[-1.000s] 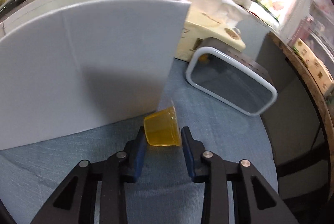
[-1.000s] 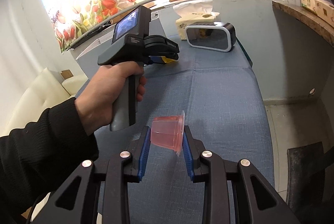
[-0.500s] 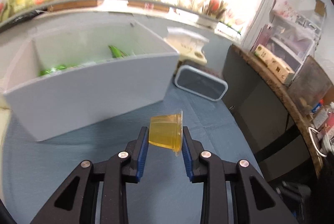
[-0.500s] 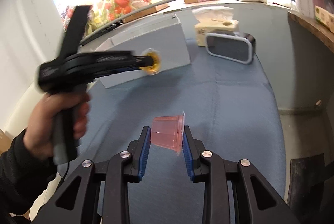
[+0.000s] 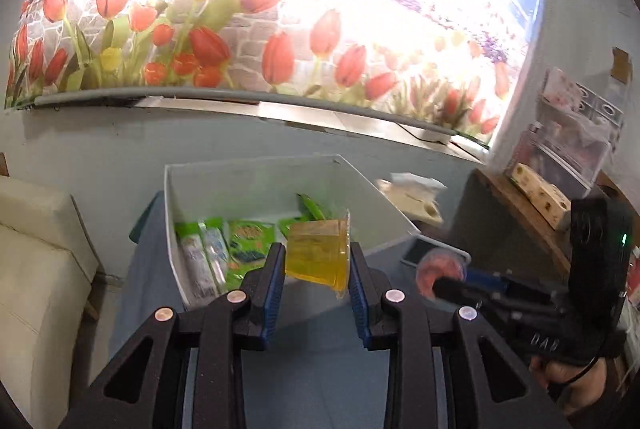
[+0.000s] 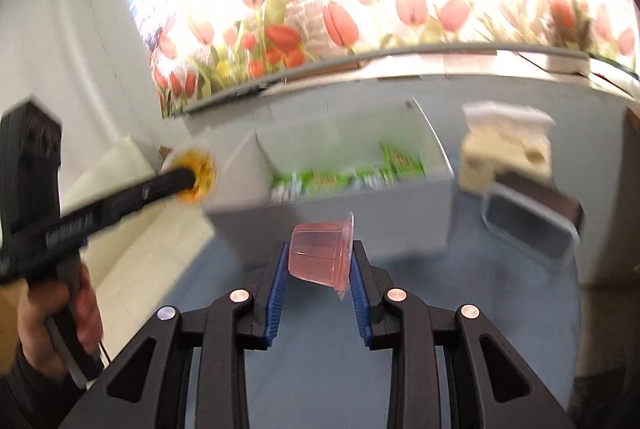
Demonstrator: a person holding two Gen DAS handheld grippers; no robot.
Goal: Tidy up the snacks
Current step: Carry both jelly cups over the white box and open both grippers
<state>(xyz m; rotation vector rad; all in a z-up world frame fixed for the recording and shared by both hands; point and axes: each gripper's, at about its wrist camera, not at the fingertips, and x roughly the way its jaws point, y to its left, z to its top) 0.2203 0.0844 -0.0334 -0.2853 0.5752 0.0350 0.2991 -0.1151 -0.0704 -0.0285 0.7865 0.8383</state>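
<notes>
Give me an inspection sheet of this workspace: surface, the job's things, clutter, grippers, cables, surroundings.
Surface: table with blue cloth.
Job's things: yellow jelly cup and pink jelly cup, both held in the air on their sides; white bin open, holding green snack packets.
Clutter: tissue box and a grey-rimmed dark container right of the bin.
Grippers: left gripper shut on the yellow jelly cup; right gripper shut on the pink jelly cup.
Cables: thin dark cable on the ledge under the mural.
Surroundings: tulip mural, cream sofa, wooden shelf.
</notes>
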